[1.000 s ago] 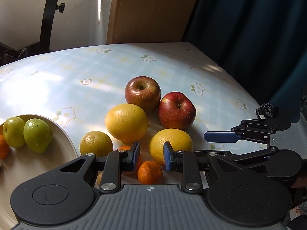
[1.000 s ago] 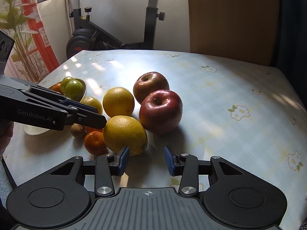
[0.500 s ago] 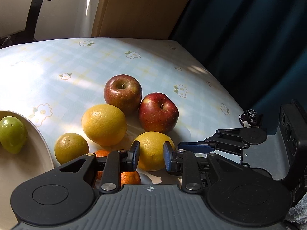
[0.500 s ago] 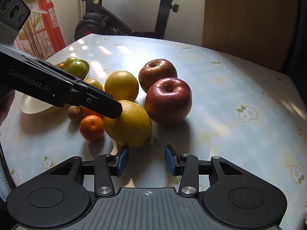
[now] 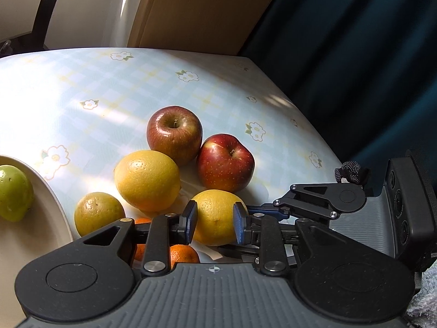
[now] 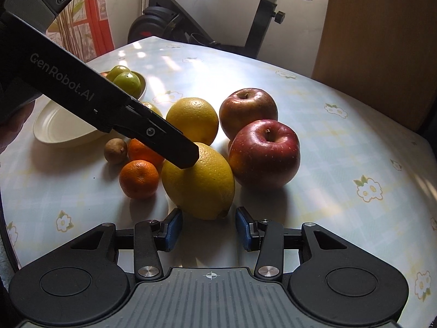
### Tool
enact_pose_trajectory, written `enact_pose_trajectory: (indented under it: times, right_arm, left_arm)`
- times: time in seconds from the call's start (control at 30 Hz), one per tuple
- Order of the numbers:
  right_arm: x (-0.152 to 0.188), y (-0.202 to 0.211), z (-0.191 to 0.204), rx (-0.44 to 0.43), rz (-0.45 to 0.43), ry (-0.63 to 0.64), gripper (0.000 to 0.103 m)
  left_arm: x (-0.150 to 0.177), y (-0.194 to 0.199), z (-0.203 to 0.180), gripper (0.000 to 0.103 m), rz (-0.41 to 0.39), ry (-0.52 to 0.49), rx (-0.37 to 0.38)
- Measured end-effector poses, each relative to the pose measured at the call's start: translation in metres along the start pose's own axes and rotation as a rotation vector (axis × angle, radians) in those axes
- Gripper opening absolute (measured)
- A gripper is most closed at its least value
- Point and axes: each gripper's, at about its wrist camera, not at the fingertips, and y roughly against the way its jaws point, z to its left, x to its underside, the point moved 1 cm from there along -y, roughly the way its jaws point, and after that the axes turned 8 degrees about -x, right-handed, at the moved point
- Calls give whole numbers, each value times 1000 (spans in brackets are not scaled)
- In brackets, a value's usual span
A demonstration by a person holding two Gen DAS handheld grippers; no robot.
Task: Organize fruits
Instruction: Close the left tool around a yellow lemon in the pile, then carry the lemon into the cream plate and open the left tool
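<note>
Left claw (image 5: 214, 222) is sitting pressed to its narrowest, gripping nothing, its tips resting over the top of the near lemon (image 6: 198, 179) as if to steady it. Your right claw (image 6: 209, 225) is standing slightly spread and empty, just short of that lemon's near end, with both hands angling steeply down at the counter (image 6: 341, 164). You are probably lining up a pickup, since the lemon is lying among apples (image 6: 264, 156) and oranges (image 6: 139, 178) while the plate (image 6: 58, 125) is waiting at the left.

The only readable lettering is "GenRobot.AI", printed in grey along the left gripper (image 6: 188, 155) black side.
</note>
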Motion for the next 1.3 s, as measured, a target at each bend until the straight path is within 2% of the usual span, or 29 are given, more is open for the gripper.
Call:
enact_pose_trajectory:
  times: [0.37,0.67,0.9,1.1,1.3]
  right_arm:
    - [4,5,0,-15,-43,-32,37]
    - [-9,26,5,-2,-75,-21,37]
    - [-39,24,22,-30,-88,25,37]
    - [-76,5,46,-107,-93,76,37]
    - [-117,-33,83,-194,-65,147,37]
  left_arm:
    - [-1,2,-3,30,-4,-8,4]
    - [-6,20,-8,30,-52,-23,19]
    - [-10,49,-2,30,-99,-26,-21]
    - [-9,79,25,30,-144,17,-86]
    - [2,105,78,30,-180,148,-155]
